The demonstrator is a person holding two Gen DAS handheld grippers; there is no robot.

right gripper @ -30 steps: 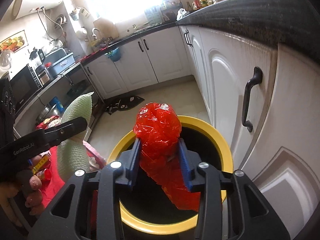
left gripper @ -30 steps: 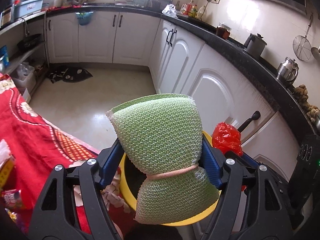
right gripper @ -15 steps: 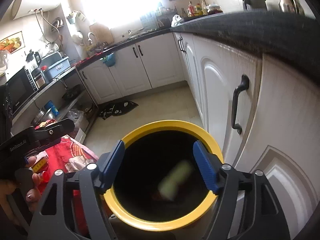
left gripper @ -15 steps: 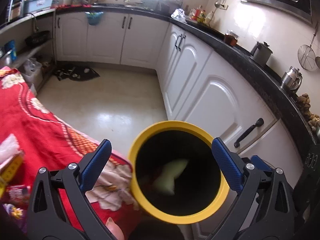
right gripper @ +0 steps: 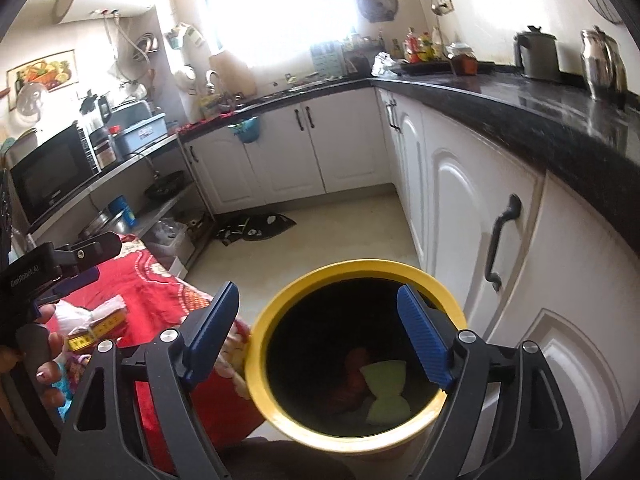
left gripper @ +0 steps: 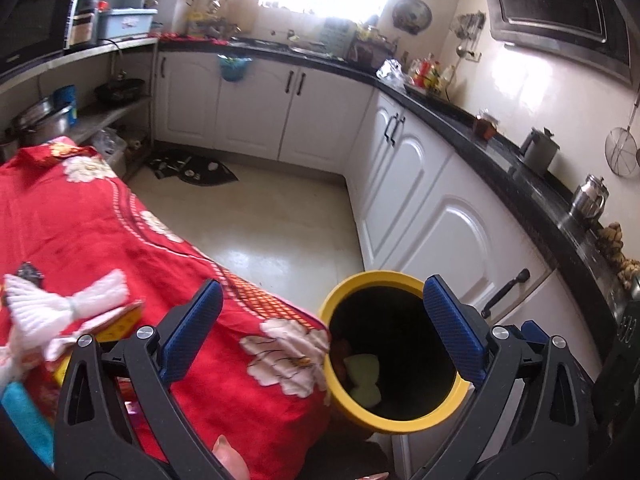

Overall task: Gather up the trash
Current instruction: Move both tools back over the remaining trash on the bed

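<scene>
A black bin with a yellow rim [left gripper: 400, 426] [right gripper: 256, 344] stands on the floor between the table and the cabinets. Inside it lie a green mesh sponge [left gripper: 362, 380] [right gripper: 386, 390] and a crumpled red plastic bag [right gripper: 352, 380] [left gripper: 340, 350]. My left gripper [left gripper: 320, 284] hangs open above the bin's left edge, with nothing between its pads. My right gripper [right gripper: 317, 288] hovers over the bin mouth, its jaws still opening and empty. The left gripper [right gripper: 80, 256] also shows at the left of the right wrist view, held by a hand [right gripper: 48, 364].
The table with a red floral cloth [left gripper: 100, 220] carries a white mesh scrubber [left gripper: 68, 300] [right gripper: 92, 312], a yellow packet [right gripper: 96, 326] and other small items. White cabinets [left gripper: 440, 220] under a black counter [right gripper: 540, 120] run along the right. A dark mat [left gripper: 192, 170] lies on the floor.
Both grippers opened and let go. The green sponge and the red bag dropped into the bin. Both grippers then rose, the left one swinging toward the table.
</scene>
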